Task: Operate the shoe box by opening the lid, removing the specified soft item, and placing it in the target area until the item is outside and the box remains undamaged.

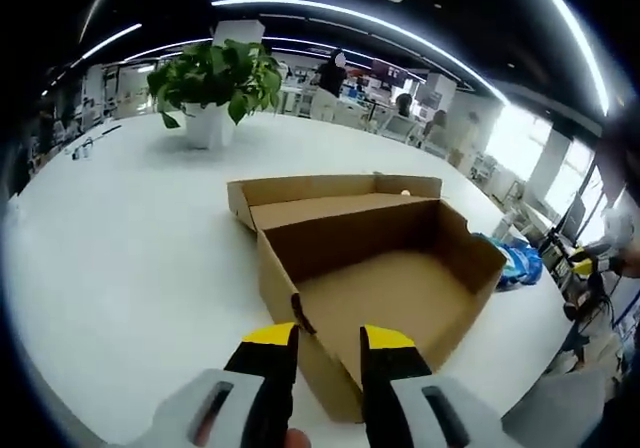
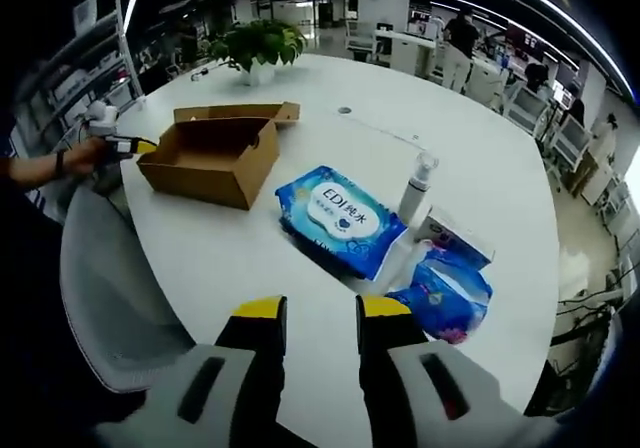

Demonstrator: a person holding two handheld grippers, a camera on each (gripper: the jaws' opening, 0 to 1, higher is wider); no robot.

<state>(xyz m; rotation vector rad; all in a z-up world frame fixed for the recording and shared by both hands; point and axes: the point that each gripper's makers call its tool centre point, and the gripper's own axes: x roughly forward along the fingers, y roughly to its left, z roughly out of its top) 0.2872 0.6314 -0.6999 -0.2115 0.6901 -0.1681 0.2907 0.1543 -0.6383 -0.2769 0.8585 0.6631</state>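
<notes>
Left fingers (image 1: pixel 329 348) parted at open shoe box (image 1: pixel 385 278), wipes pack (image 2: pixel 340 215) outside

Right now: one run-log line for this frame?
box: open, empty | wipes pack: on table beside box | left gripper: open, at box corner | right gripper: open, empty

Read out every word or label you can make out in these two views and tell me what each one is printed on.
"EDI" with two Chinese characters beside it: on the white oval label of the blue wipes pack.
Smaller print under it on that label: too small to read.
Blue crumpled pack: print too blurred to read.
Spray bottle: no readable label.
Cardboard shoe box: no text visible.
</notes>
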